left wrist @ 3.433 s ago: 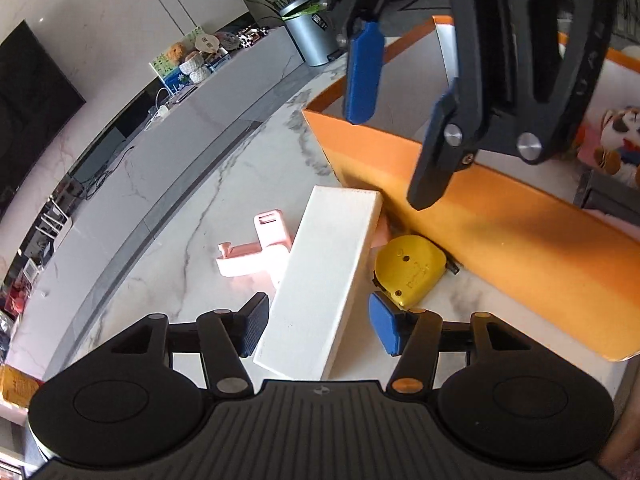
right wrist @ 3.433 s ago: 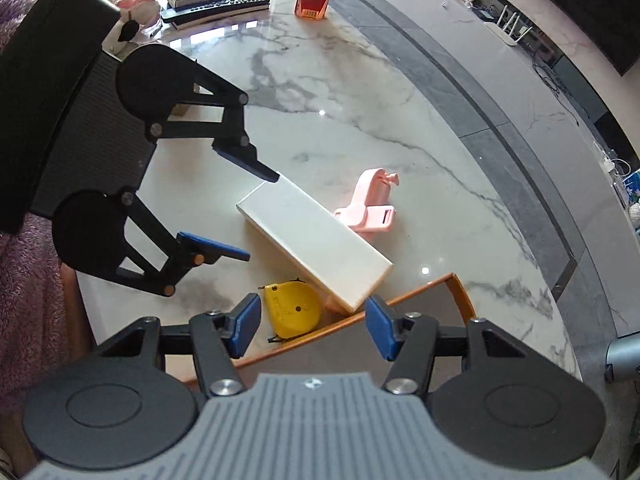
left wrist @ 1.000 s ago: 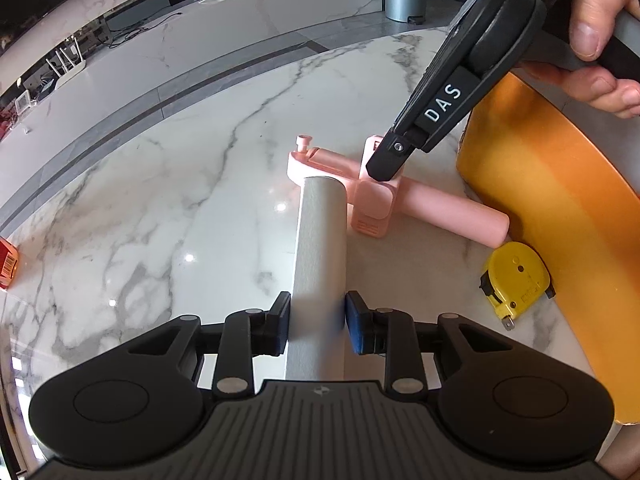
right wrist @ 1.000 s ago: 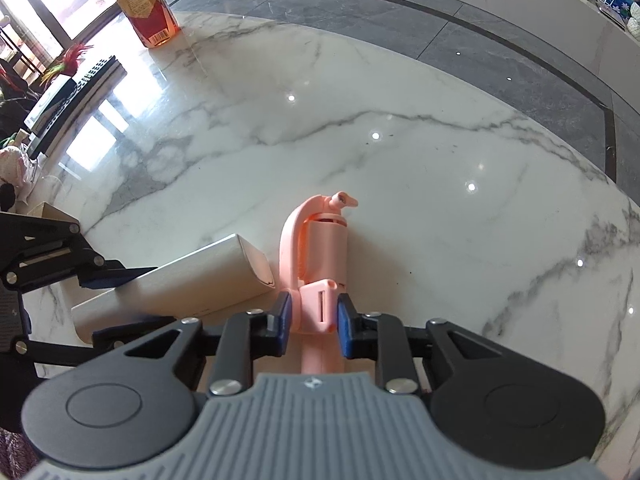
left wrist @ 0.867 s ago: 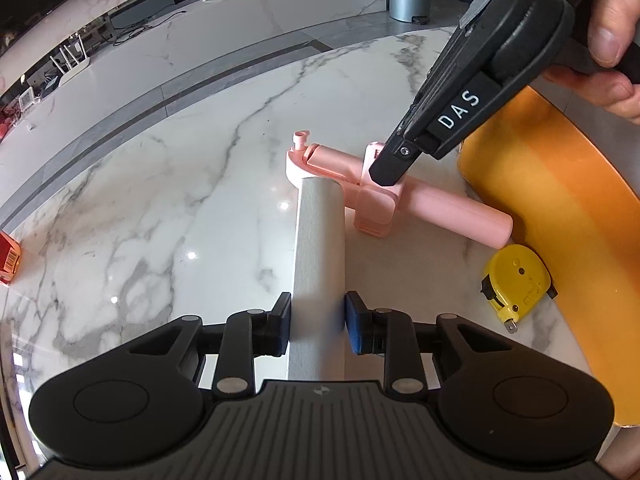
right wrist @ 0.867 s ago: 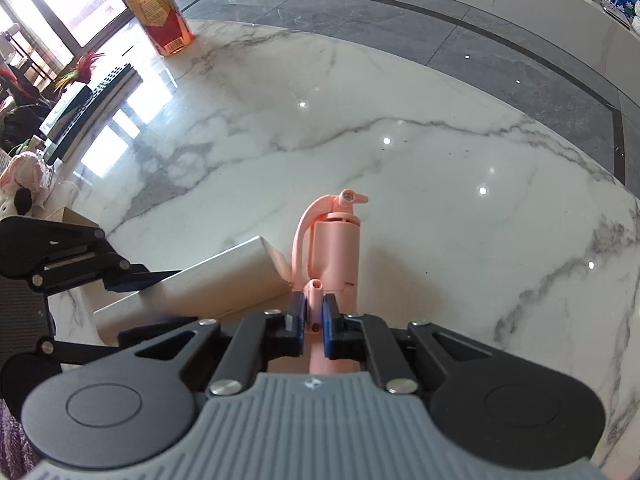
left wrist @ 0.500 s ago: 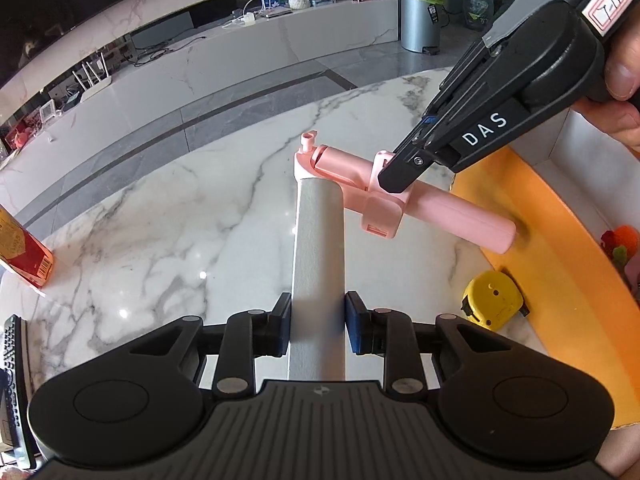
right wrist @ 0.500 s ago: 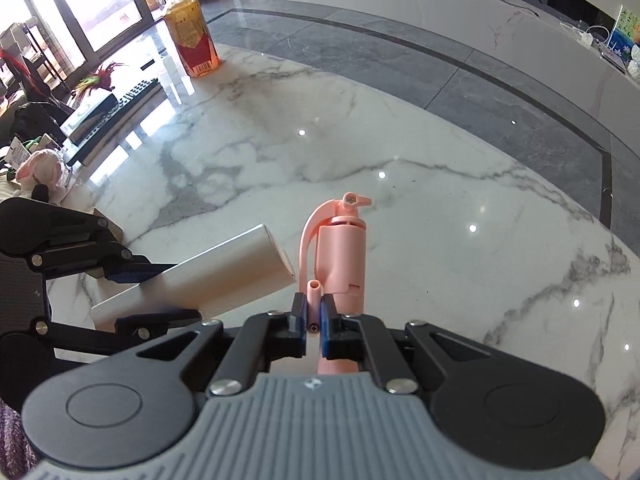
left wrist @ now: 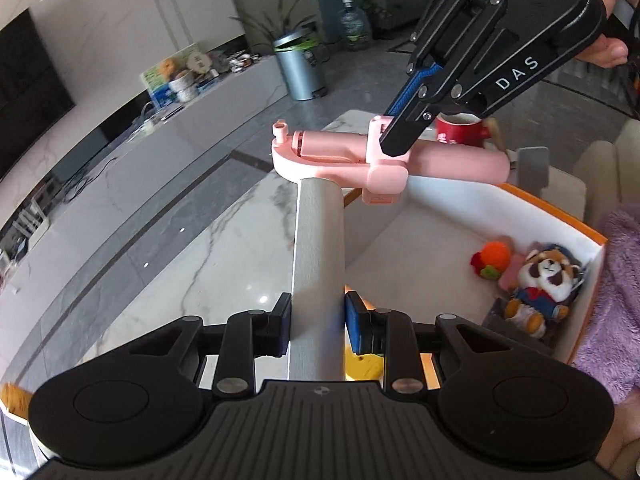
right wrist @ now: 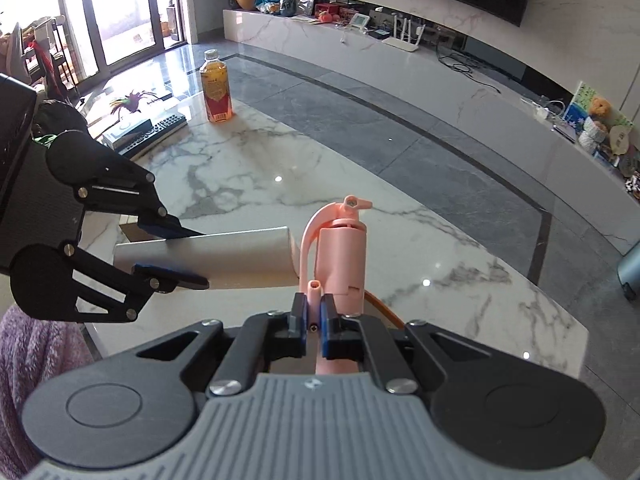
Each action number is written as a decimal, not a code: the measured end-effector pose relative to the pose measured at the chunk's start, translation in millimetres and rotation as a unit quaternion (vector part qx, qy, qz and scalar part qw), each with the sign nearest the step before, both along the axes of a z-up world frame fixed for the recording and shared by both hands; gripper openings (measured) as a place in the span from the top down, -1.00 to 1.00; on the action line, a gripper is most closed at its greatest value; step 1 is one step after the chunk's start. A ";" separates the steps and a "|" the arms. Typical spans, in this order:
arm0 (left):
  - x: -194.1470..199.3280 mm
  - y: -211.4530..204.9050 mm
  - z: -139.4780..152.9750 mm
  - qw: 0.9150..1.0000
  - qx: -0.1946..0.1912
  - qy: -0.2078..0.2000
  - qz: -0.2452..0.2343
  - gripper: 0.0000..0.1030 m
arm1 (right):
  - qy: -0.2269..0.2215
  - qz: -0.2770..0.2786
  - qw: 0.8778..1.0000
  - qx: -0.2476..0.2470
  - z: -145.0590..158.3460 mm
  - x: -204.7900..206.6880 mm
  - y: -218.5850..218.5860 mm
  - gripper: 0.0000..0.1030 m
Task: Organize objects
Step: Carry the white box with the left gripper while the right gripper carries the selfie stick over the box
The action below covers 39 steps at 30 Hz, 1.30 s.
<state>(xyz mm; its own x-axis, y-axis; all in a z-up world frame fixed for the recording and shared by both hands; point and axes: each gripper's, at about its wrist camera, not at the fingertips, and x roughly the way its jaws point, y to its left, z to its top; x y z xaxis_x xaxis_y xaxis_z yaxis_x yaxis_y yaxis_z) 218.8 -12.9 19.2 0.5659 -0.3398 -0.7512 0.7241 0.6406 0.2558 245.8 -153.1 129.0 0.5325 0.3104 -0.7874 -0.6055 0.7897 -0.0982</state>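
Note:
My left gripper (left wrist: 316, 326) is shut on a long white box (left wrist: 318, 240) and holds it in the air, pointing forward. A pink handheld device (left wrist: 340, 156) hangs crosswise just beyond the box's far end, with my right gripper (left wrist: 396, 140) shut on a thin tab on it. In the right wrist view the right gripper (right wrist: 315, 320) pinches that tab, the pink device (right wrist: 344, 256) stands upright ahead, and the white box (right wrist: 224, 258) sits between the left gripper's (right wrist: 202, 257) fingers. Both items hover above the near corner of an orange box (left wrist: 560, 212) with a white inside.
The orange box holds a red panda plush (left wrist: 544, 284) and an orange-red plush (left wrist: 490, 260). A yellow tape measure (left wrist: 362, 368) shows below the left fingers. A red mug (left wrist: 456, 130) stands behind. On the marble table (right wrist: 440, 272) are a drink bottle (right wrist: 216, 88) and a remote (right wrist: 160, 126).
The right gripper closed on the pink device's tab. Both grippers then rose off the table with their items and moved toward the orange box, whose inside now shows.

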 end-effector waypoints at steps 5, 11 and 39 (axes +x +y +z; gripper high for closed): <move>-5.2 -74.4 -18.3 0.994 0.038 0.007 -0.101 0.38 | -0.010 -0.051 0.999 -0.009 3.0 -27.9 -64.2 0.88; 16.1 -129.1 -75.9 0.975 0.120 0.036 -0.182 0.38 | 0.004 -0.071 0.997 -0.009 -15.5 -29.7 -104.1 0.88; 69.8 -130.1 -150.7 0.951 0.208 0.036 -0.228 0.25 | 0.080 -0.039 0.996 -0.011 -85.5 28.6 -95.0 0.88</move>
<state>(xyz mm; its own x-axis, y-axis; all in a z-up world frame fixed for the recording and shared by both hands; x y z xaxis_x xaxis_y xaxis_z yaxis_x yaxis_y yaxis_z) 288.6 -143.0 -131.5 0.3727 -0.2018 -0.9057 0.9275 0.1111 0.3570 274.4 -248.1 43.5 0.4206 0.2548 -0.8707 -0.5522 0.8334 -0.0229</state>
